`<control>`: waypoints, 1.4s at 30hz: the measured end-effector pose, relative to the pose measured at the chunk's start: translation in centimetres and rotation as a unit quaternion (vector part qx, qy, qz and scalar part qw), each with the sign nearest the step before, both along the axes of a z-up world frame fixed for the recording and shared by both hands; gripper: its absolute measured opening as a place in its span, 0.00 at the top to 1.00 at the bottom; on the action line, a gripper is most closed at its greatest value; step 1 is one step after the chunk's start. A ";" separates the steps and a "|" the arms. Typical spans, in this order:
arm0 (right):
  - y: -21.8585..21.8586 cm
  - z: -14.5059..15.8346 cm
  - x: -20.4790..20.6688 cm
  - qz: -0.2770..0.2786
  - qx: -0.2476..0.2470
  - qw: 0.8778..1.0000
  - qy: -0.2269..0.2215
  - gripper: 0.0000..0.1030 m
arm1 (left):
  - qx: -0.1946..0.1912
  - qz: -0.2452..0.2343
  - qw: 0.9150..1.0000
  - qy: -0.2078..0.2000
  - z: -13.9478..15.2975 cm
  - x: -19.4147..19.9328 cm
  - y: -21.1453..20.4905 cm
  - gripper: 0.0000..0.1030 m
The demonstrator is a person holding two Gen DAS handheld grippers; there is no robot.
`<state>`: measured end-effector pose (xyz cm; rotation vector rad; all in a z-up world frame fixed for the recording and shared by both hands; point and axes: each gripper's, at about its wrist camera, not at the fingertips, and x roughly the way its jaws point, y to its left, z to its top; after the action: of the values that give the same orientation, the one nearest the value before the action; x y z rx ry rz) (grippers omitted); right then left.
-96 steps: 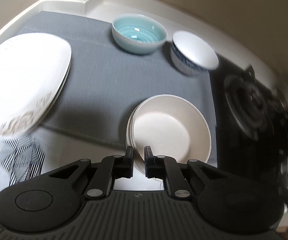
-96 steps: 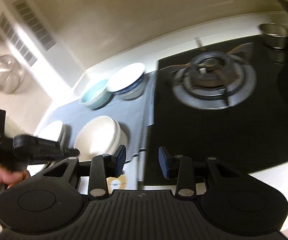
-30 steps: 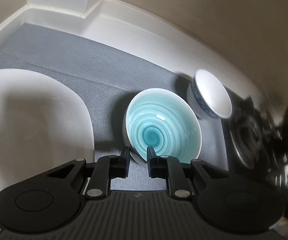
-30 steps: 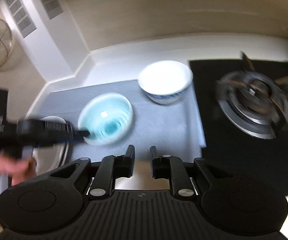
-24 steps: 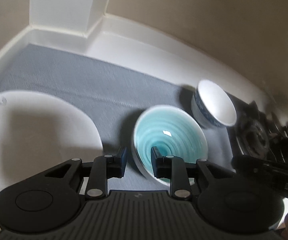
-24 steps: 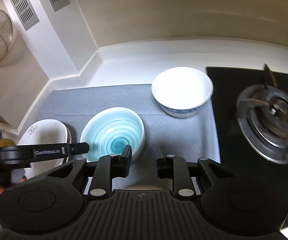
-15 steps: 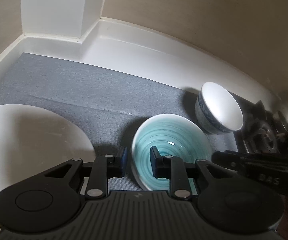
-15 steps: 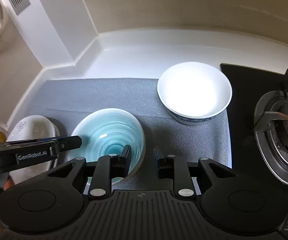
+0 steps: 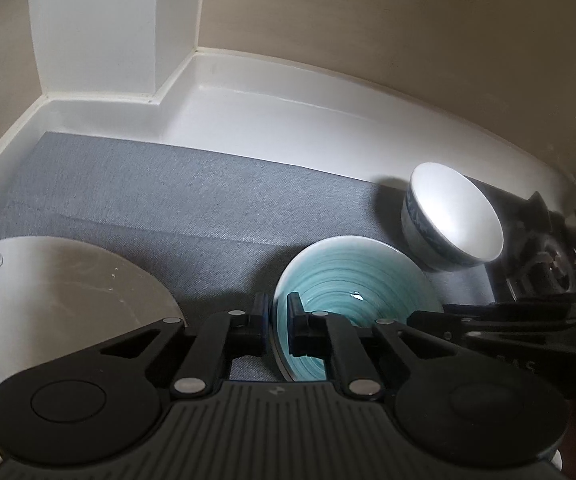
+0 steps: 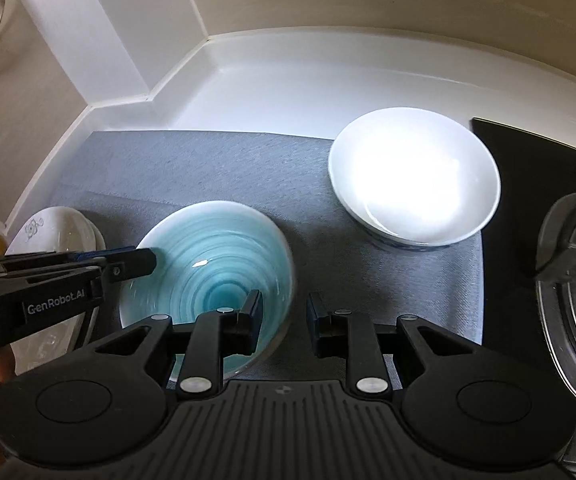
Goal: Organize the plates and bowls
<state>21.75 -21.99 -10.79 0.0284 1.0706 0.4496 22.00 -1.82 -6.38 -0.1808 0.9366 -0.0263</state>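
A white counter [image 10: 288, 92] fitted into a wall corner carries a grey mat [image 10: 215, 168]. The turquoise bowl [image 10: 215, 264] stands on the near part of this mat. The left gripper [image 9: 276, 310] is clamped on the bowl's left rim, one finger outside the wall and one inside. The right gripper [image 10: 283, 312] straddles the right rim of the same bowl; its jaws stand a little apart and its pads are not seen pressing on the rim. A white bowl with blue outer pattern [image 10: 416, 176] sits upright at the mat's right edge, just beyond the turquoise bowl and apart from it. White plates [image 10: 59, 232], stacked, lie at the mat's left end. A black gas hob [image 10: 528, 184] adjoins the mat on the right.
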 end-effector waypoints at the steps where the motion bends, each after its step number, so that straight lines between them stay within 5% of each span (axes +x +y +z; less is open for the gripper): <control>1: 0.1 -0.1 0.1 0.002 0.000 1.000 0.001 0.75 | 0.001 -0.002 1.000 -0.001 0.0 -0.1 -0.1 0.91; 42: 1.7 -1.7 0.4 0.016 -0.042 0.999 0.019 0.83 | 0.006 -0.011 1.000 -0.003 -1.6 0.0 -0.4 0.92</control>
<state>22.20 -20.31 -12.49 -0.0553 1.1273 0.4334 22.03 -2.21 -7.96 -0.1589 0.9328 -0.0414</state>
